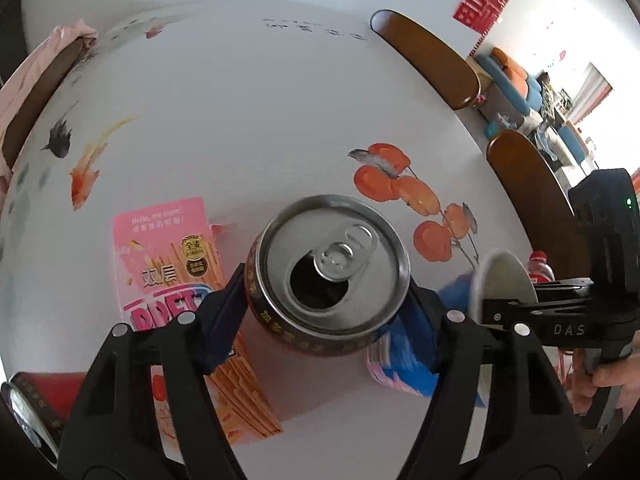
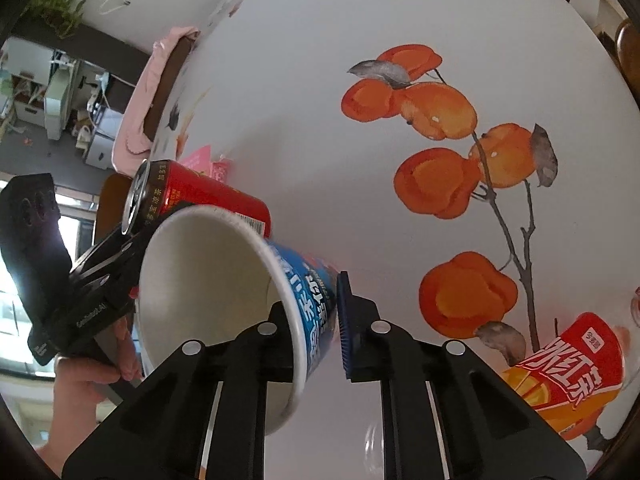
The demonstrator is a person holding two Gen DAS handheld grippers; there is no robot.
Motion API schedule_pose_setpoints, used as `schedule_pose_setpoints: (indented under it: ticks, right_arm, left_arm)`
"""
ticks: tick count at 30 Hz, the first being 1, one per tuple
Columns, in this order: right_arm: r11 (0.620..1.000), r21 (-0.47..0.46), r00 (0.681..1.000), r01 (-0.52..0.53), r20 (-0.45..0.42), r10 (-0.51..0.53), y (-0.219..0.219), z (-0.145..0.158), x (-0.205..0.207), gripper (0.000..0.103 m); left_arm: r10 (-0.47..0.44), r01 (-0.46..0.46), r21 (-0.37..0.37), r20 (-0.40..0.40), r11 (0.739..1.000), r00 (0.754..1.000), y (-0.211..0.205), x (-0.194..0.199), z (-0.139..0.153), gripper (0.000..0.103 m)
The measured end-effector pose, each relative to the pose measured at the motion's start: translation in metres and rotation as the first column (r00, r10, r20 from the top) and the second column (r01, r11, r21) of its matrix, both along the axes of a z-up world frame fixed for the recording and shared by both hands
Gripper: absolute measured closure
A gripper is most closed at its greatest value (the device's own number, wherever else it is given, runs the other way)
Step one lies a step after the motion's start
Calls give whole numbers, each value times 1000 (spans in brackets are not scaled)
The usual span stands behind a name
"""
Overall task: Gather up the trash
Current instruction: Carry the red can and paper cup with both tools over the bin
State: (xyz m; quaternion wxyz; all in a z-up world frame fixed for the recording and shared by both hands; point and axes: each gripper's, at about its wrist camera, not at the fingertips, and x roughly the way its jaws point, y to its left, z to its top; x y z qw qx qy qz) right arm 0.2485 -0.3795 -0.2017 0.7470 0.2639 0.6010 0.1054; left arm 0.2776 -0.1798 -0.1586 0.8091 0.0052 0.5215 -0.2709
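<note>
with our left gripper (image 1: pixel 326 300) clamping the red can (image 1: pixel 328 276) between its jaws and our right gripper (image 2: pixel 316 328) pinching the blue cup (image 2: pixel 240 304) wall, we should lift both straight off the desk (image 1: pixel 240 120), keeping them level.

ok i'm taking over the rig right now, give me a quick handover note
Left gripper: shut on the opened red can, pads on its sides.
Right gripper: shut on the wall of the blue paper cup, one finger inside; cup tilted.
On the table: pink snack box, second red can at the near edge, labelled bottle lying down.
Done: two items gripped.
Left: bin them, then collect the rest. No bin in view.
</note>
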Motion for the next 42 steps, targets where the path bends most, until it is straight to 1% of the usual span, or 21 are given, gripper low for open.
schedule_pose_setpoints:
  ticks: [5, 10, 13, 16, 19, 20, 23, 25, 28, 30, 32, 33, 34, 35, 36, 37, 38, 39, 40, 41, 42]
  right_arm:
    - [1000, 15, 1000, 0, 17, 0, -4, 7, -3, 99]
    - [1000, 4, 999, -11, 46, 11, 0, 22, -7, 99]
    - [1000, -6, 996, -23, 82, 23, 3, 39, -12, 99]
    - [999, -15, 990, -47, 129, 49, 10, 63, -20, 99]
    - [996, -22, 979, -90, 180, 92, 28, 89, -29, 99]
    - [993, -26, 973, -116, 200, 119, 40, 99, -33, 99]
    - [981, -25, 954, -194, 226, 195, 78, 116, -41, 99]
    - [962, -23, 932, -272, 244, 270, 116, 124, -51, 99]
    - [920, -8, 888, -393, 257, 382, 182, 132, -65, 99]
    - [873, 5, 844, -488, 258, 471, 239, 133, -75, 99]
    - [828, 17, 803, -561, 255, 539, 286, 133, -85, 99]
    - [791, 22, 769, -612, 251, 588, 322, 132, -93, 99]
    - [761, 26, 742, -648, 248, 623, 348, 131, -100, 99]
    - [730, 32, 714, -682, 245, 656, 374, 129, -108, 99]
    - [683, 43, 671, -730, 238, 702, 413, 125, -120, 99]
    - [651, 48, 642, -758, 230, 731, 439, 122, -129, 99]
    - [626, 52, 620, -778, 223, 752, 461, 119, -138, 99]
    - [585, 59, 583, -809, 210, 785, 495, 112, -152, 99]
    - [552, 64, 553, -831, 195, 810, 521, 104, -165, 99]
    - [517, 67, 520, -853, 179, 835, 548, 95, -179, 99]
    - [493, 70, 497, -867, 165, 852, 567, 88, -190, 99]
  left_arm:
    - [14, -14, 2, 34, 1000, 999, 9, -8, 16, 36]
    - [50, -48, -26, 66, 999, 997, 27, -20, 41, 36]
    - [73, -70, -41, 86, 997, 994, 41, -33, 58, 36]
    - [103, -96, -67, 111, 993, 988, 58, -51, 79, 36]
    - [137, -125, -86, 151, 988, 979, 82, -74, 104, 36]
    - [154, -140, -91, 168, 986, 974, 93, -85, 112, 36]
    - [215, -198, -107, 191, 974, 958, 133, -116, 131, 36]
    - [265, -247, -108, 208, 963, 942, 164, -138, 139, 36]
    - [362, -349, -95, 222, 932, 905, 222, -176, 146, 36]
    - [439, -434, -72, 218, 898, 872, 268, -206, 145, 36]
    - [530, -533, -43, 210, 845, 822, 321, -241, 141, 36]
    - [562, -568, -35, 204, 822, 802, 338, -254, 139, 36]
    - [614, -622, -19, 194, 782, 765, 367, -277, 134, 36]
    - [644, -654, -8, 185, 756, 742, 385, -291, 131, 36]
    - [680, -691, 3, 176, 723, 712, 405, -309, 126, 36]
    - [713, -725, 11, 169, 689, 680, 424, -326, 122, 36]
    - [749, -760, 23, 153, 649, 644, 445, -348, 114, 36]
    - [778, -788, 34, 140, 615, 613, 462, -366, 108, 36]
    - [803, -813, 43, 128, 581, 581, 478, -383, 99, 36]
    - [833, -840, 57, 108, 540, 542, 498, -405, 86, 36]
    - [856, -860, 73, 90, 505, 509, 513, -424, 74, 36]
